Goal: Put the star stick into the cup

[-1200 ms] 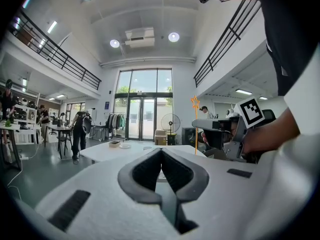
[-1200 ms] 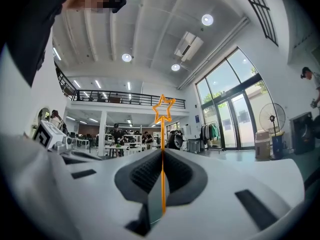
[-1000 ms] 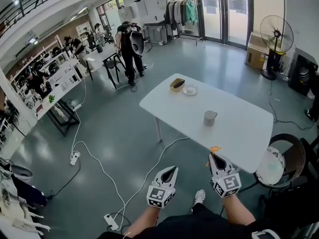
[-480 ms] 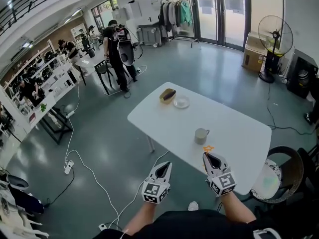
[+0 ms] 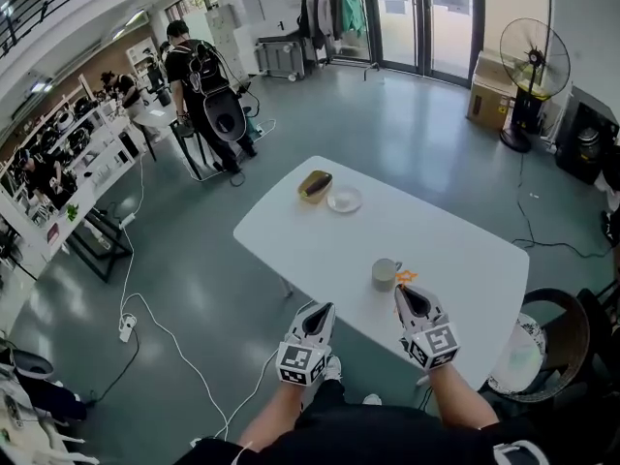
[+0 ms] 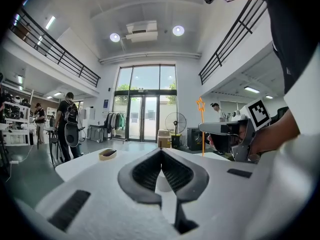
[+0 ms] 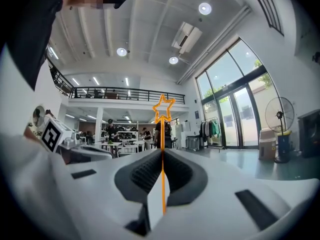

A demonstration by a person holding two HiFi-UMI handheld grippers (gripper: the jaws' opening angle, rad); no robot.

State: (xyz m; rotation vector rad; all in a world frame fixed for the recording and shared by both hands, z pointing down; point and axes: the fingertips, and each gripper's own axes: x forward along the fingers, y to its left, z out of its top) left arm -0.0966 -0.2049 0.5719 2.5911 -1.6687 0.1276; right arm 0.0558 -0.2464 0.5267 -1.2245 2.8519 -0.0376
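Right tongs (image 5: 405, 292) pinch the thin orange star stick (image 7: 162, 115) low on its shaft, jaws pressed onto it, so the outlined star stands upright above the tips. In the head view the star sits at 3 o'clock of the small grey handled cup (image 5: 385, 274), just beside it and not inside. The cup stands upright close to the near edge of the white rounded table (image 5: 320, 231), at 11 o'clock of the right tongs. Left tongs (image 5: 324, 309) hang at 9 o'clock of the right pair, over the table's near edge, jaws pressed together at the tips with nothing between them. Farther across the table, at 11 o'clock of the cup, a tan oval dish (image 5: 316, 184) lies just beside a white saucer (image 5: 345, 200). A black pedestal fan (image 5: 534, 63) stands on the floor at 1 o'clock.
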